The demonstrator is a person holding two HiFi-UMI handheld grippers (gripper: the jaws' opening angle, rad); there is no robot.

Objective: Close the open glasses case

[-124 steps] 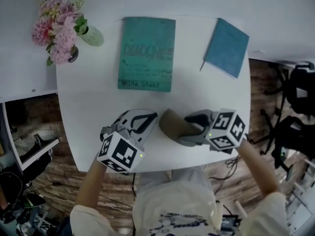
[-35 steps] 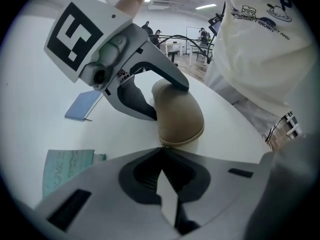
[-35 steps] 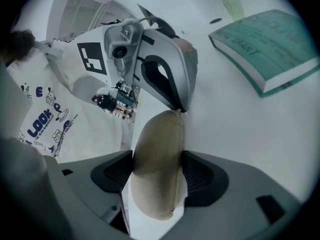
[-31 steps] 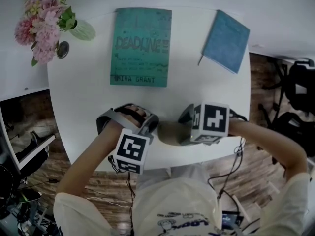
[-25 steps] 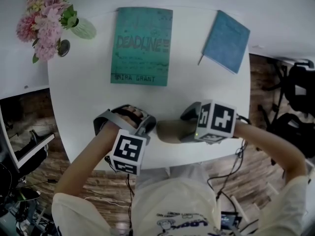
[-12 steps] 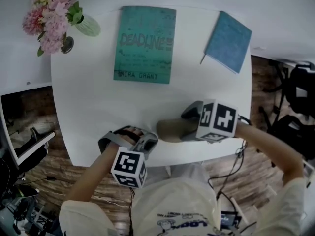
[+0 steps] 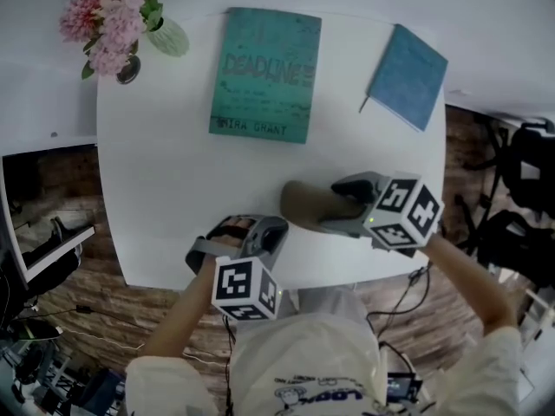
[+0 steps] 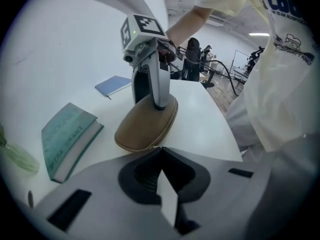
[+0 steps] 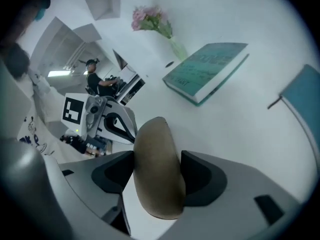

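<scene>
The case (image 7: pixel 305 206) lay shut on the table (image 7: pixel 173 180), its lid down on its base. It was clamped across its width between the fingers (image 9: pixel 200 176) of the right gripper (image 7: pixel 340 208), one pad pressed on each long side. Most of its length stuck out beyond those fingertips.

The fingers of the left gripper (image 7: pixel 267 234) were pressed together with nothing between them. Their tips were just beside the case's free end; whether they touched it could not be told.

Farther out, well beyond both pairs of fingertips, a teal book (image 7: pixel 266 74) lay flat. A blue notebook (image 7: pixel 408 77) lay past the right fingers, off to their outer side. A vase of pink flowers (image 7: pixel 117 20) stood far beyond the left fingers, at the table's far corner.
</scene>
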